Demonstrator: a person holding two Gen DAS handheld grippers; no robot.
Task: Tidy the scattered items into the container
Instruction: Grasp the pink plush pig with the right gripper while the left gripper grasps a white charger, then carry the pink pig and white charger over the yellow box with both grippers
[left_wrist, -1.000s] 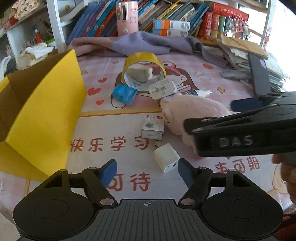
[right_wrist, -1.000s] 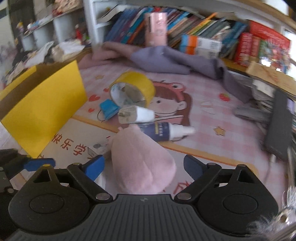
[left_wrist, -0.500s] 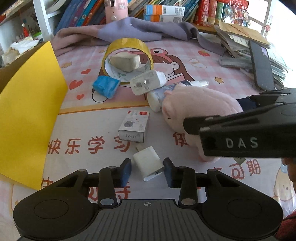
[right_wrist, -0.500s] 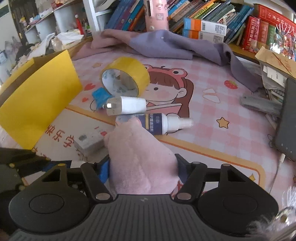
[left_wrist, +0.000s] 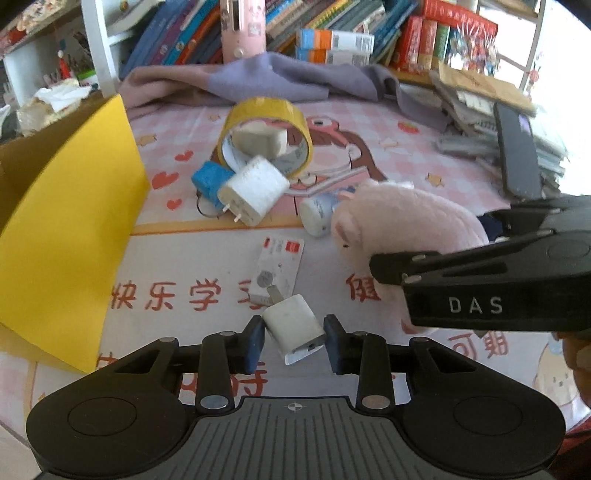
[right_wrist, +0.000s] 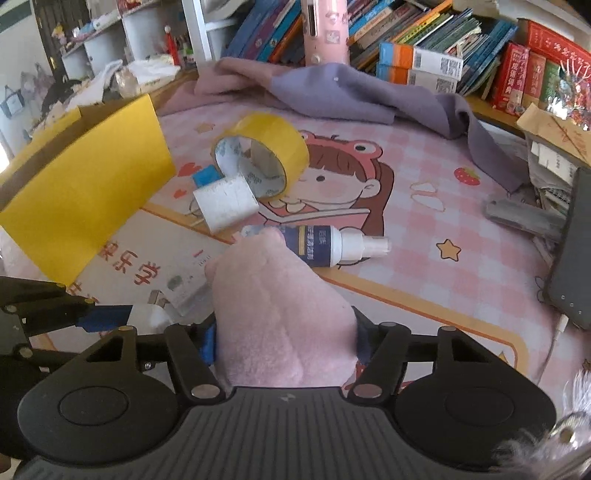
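Item 1. Left gripper (left_wrist: 294, 341): blue pads pressed against both sides of a small white charger (left_wrist: 293, 328), low in the left wrist view at 6 o'clock. Whether the charger is lifted off the mat cannot be told.

Item 2. Right gripper (right_wrist: 284, 341): fingers clamped on a pink plush toy (right_wrist: 280, 314), which bulges forward between them. In the left wrist view the same toy (left_wrist: 402, 229) sits at 3 o'clock.

Item 3. Loose items on the cartoon-print mat (right_wrist: 424, 236), outward from the grips:
- flat white packet (left_wrist: 279, 266), just ahead of the small charger, at 12 o'clock from it;
- spray bottle (right_wrist: 332, 245), lying on its side, touching the plush at its 1 o'clock;
- larger white plug adapter (left_wrist: 253, 195), pins showing;
- blue block (left_wrist: 208, 181), beside the adapter at its 10 o'clock;
- yellow tape roll (right_wrist: 264, 151), standing on edge, with a pale lump (left_wrist: 260, 138) seen through its ring.

Item 4. Container: yellow cardboard box (left_wrist: 62, 229), at 9 o'clock in the left view, flap raised. Its interior is not visible.

Status, as a judgement: early. Two items are gripped but not yet in the box; six more lie scattered, well apart from it. Remaining: carry both to 9 o'clock, release, return for the rest.
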